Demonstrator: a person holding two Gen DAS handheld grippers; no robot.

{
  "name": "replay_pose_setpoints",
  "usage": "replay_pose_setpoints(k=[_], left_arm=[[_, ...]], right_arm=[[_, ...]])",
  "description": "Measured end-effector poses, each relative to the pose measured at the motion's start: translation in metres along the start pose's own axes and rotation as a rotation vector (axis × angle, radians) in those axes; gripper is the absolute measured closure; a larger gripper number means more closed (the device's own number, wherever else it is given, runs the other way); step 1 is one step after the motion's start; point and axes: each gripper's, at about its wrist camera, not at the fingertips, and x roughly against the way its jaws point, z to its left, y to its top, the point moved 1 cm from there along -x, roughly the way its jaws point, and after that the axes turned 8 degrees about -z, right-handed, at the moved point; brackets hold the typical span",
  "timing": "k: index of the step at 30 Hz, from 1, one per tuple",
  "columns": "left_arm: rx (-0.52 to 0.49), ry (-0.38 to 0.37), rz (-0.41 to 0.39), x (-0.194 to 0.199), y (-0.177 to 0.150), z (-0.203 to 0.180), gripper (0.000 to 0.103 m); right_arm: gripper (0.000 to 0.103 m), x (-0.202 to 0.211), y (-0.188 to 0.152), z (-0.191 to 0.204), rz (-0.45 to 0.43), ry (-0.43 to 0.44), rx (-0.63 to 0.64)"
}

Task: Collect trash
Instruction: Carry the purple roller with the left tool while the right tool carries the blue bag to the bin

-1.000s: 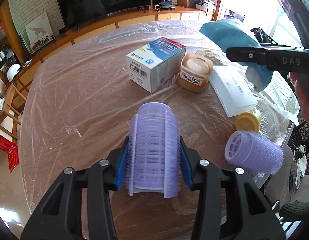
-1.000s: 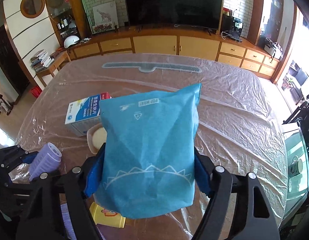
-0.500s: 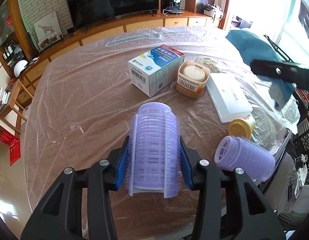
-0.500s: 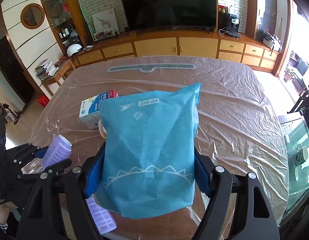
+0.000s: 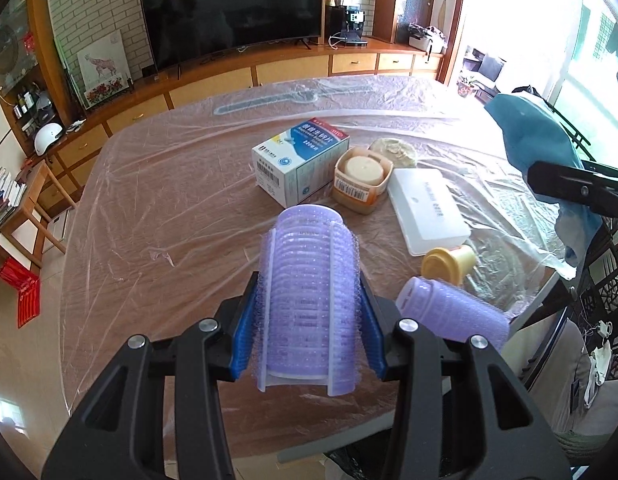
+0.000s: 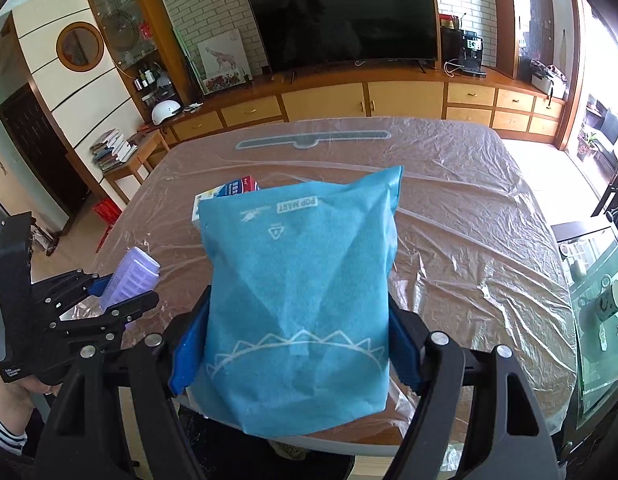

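My left gripper (image 5: 309, 322) is shut on a purple hair roller (image 5: 309, 280), held upright between its blue pads above the near part of the table. The right wrist view shows this roller (image 6: 131, 276) at the left in the left gripper (image 6: 121, 294). My right gripper (image 6: 297, 332) is shut on a blue soft pouch (image 6: 301, 280) that fills the view's middle. In the left wrist view the pouch (image 5: 537, 140) hangs at the right above one black finger (image 5: 577, 188). A second purple roller (image 5: 453, 312) lies near the table's front edge.
On the film-covered table (image 5: 169, 200) lie a blue-white carton (image 5: 301, 160), a candle tub (image 5: 363, 178), a white flat box (image 5: 427, 204), a yellow cup (image 5: 449, 262) and a crumpled wad (image 5: 393, 148). A person's hand (image 6: 13, 396) holds the left gripper. Cabinets and a TV stand behind.
Both grippers have risen and drawn back from the table, still holding the roller and the pouch. The left gripper now shows larger in the right wrist view.
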Motion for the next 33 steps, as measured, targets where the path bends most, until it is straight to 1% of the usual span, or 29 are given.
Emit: replay_pose_setpoints(k=[8, 17, 24, 29, 33], left_arm=[[-0.005, -0.012, -0.024, 0.021, -0.005, -0.013, 0.057], [-0.013, -0.027, -0.03, 0.036, -0.016, -0.024, 0.057], [-0.026, -0.022, -0.025, 0.048, -0.028, -0.037, 0.057], [-0.048, -0.017, -0.012, 0.051, -0.039, -0.048, 0.057], [-0.052, -0.03, 0.008, 0.053, -0.05, -0.056, 0.057]], right_arm=[[0.028, 0.026, -0.01, -0.001, -0.02, 0.036, -0.001], [0.028, 0.048, -0.033, 0.001, -0.009, 0.087, 0.017], [0.028, 0.059, -0.051, 0.001, 0.017, 0.119, 0.034], [0.028, 0.064, -0.067, 0.002, 0.052, 0.151, 0.047], [0.028, 0.068, -0.081, 0.006, 0.082, 0.181, 0.07]])
